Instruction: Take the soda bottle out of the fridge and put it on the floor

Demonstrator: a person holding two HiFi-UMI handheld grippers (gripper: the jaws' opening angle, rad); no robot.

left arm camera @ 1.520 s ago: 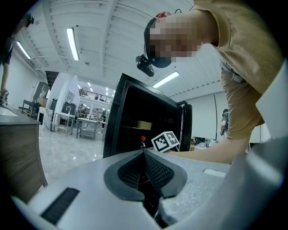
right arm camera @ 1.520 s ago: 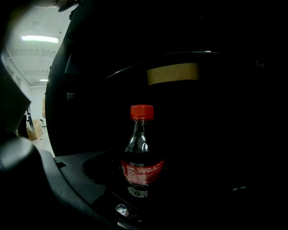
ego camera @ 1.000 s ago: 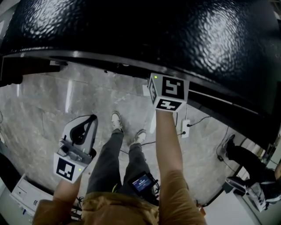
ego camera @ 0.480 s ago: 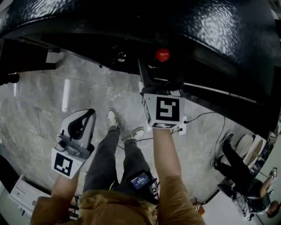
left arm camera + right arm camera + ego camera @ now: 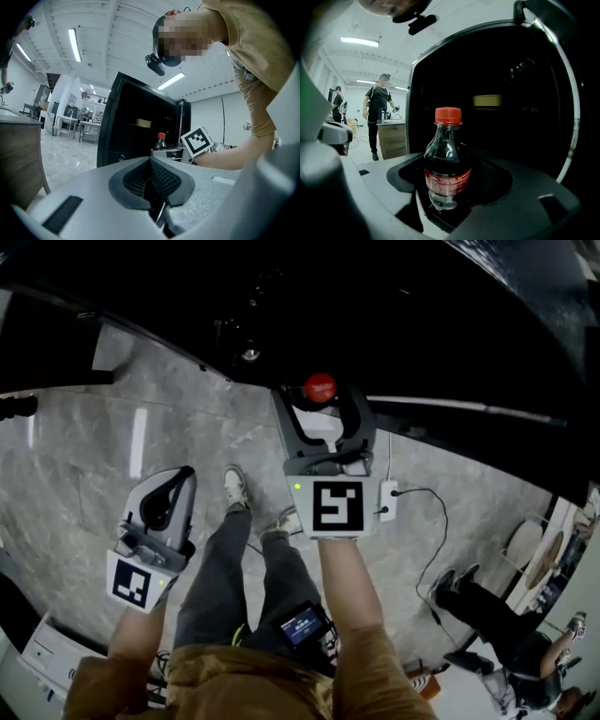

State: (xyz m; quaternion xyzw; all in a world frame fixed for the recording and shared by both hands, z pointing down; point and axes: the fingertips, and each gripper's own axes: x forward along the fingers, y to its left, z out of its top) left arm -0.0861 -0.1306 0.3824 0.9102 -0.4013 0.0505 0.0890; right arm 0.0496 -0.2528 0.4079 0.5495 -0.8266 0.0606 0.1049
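Observation:
The soda bottle (image 5: pixel 447 159) is dark with a red cap (image 5: pixel 320 387) and a red label. It stands upright between the jaws of my right gripper (image 5: pixel 321 401), which is shut on its lower body. In the head view the gripper holds it just in front of the black fridge (image 5: pixel 394 324), above the floor. The fridge's open, dark inside (image 5: pixel 511 93) fills the right gripper view behind the bottle. My left gripper (image 5: pixel 180 482) hangs to the left over the grey marble floor (image 5: pixel 94 456), shut and holding nothing. The left gripper view also shows the bottle (image 5: pixel 161 140).
A white power strip (image 5: pixel 385 501) with a cable lies on the floor by the fridge. My own shoes (image 5: pixel 234 488) are below the grippers. A yellow container (image 5: pixel 487 100) sits on a fridge shelf. Another person's legs (image 5: pixel 487 615) are at the lower right.
My right gripper has drawn back out of the fridge toward me with the bottle in it, whose red cap now shows in the open. The left gripper has barely moved.

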